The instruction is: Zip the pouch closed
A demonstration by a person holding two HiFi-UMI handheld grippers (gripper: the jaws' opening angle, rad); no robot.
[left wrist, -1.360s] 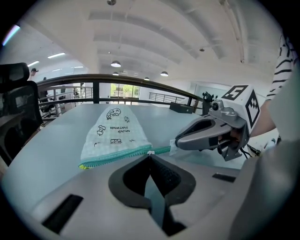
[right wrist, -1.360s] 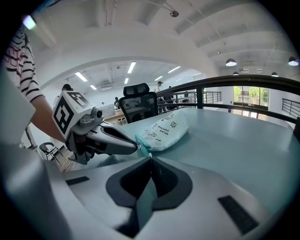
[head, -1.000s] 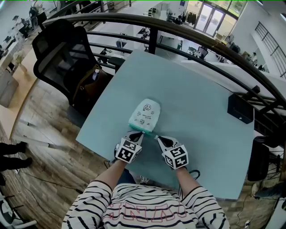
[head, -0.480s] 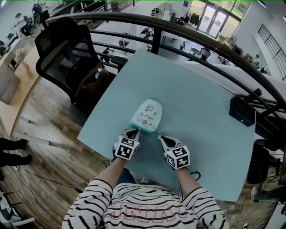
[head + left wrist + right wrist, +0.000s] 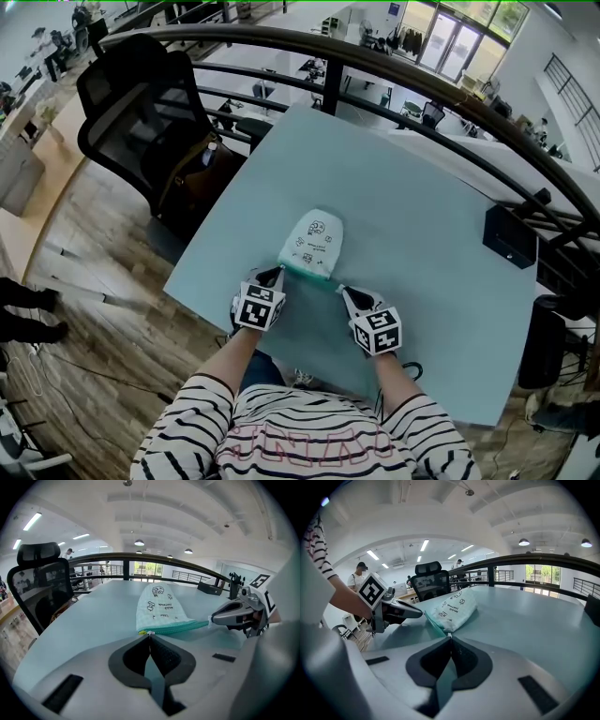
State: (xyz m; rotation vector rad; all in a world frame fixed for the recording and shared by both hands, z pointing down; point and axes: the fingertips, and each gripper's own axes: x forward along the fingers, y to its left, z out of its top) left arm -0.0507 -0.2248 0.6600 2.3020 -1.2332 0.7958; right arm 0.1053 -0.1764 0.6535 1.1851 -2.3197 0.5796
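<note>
Two grippers pinch the soft, mint-checked fabric pouch, which lies near the six-o'clock edge of the pale blue table. The left gripper is clenched on the small white zip pull at the pouch's seven o'clock. The right gripper is clamped on the five-o'clock end of the teal zip. The light, floppy cloth would probably bunch, so both ends need holding taut.

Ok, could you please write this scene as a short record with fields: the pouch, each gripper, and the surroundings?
pouch: pale, small prints, flat on the teal table, green zip edge toward the person
left gripper: shut on the zip pull at the zip's left end
right gripper: shut on the pouch's other corner
surroundings: black chair beside the table, black box on it
</note>
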